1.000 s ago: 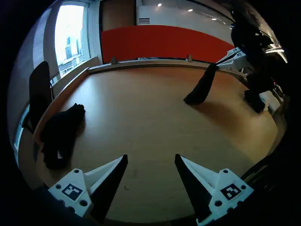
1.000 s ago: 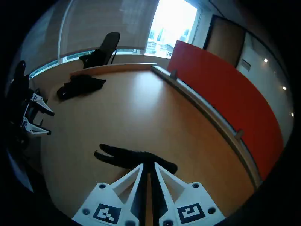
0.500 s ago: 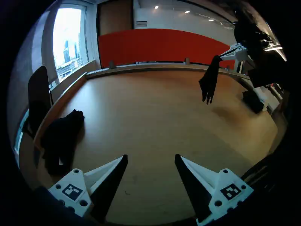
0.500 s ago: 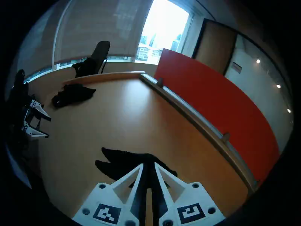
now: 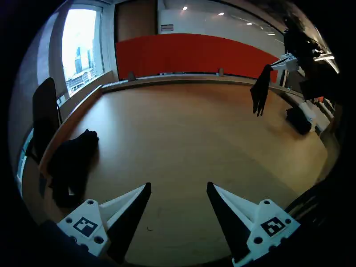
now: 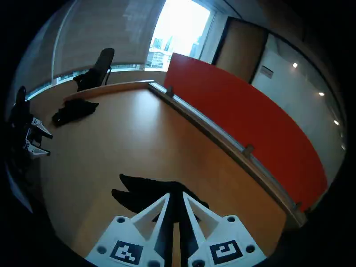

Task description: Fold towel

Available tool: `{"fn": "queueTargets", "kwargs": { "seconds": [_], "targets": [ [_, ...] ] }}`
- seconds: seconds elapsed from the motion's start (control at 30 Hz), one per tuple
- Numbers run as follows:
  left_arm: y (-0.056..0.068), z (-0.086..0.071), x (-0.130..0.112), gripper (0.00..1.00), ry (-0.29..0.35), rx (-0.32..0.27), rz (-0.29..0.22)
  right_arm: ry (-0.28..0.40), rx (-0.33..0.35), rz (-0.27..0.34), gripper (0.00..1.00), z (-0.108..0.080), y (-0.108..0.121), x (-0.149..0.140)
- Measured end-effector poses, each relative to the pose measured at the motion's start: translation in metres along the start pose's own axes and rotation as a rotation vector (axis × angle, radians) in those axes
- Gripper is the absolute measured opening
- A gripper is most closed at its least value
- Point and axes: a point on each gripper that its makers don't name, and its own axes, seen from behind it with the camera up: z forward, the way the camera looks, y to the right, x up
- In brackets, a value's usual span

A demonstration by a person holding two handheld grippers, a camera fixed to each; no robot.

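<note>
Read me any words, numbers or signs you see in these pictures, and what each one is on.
No text can be read.
The wall sign: too small and blurred to read.
The squares on the left gripper and right gripper: black-and-white marker patterns, no letters.

- The right gripper [image 6: 175, 195] is pinching a black towel [image 6: 138, 193] between its fingers [image 6: 156, 214] at 6 o'clock.
- The towel is fanning leftward over the wooden worktop [image 6: 133, 133].
- A dark cloth heap [image 6: 73, 111] is lying at 10 o'clock.
</note>
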Motion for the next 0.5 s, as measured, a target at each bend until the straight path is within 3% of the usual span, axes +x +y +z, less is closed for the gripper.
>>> {"fn": "queueTargets", "kwargs": {
  "seconds": [0.5],
  "targets": [
    [-0.005, 0.003, 0.003, 0.93, -0.005, 0.015, -0.014, -0.046, -0.06, 0.077, 0.05, -0.032, 0.058, -0.04]
  ]
}}
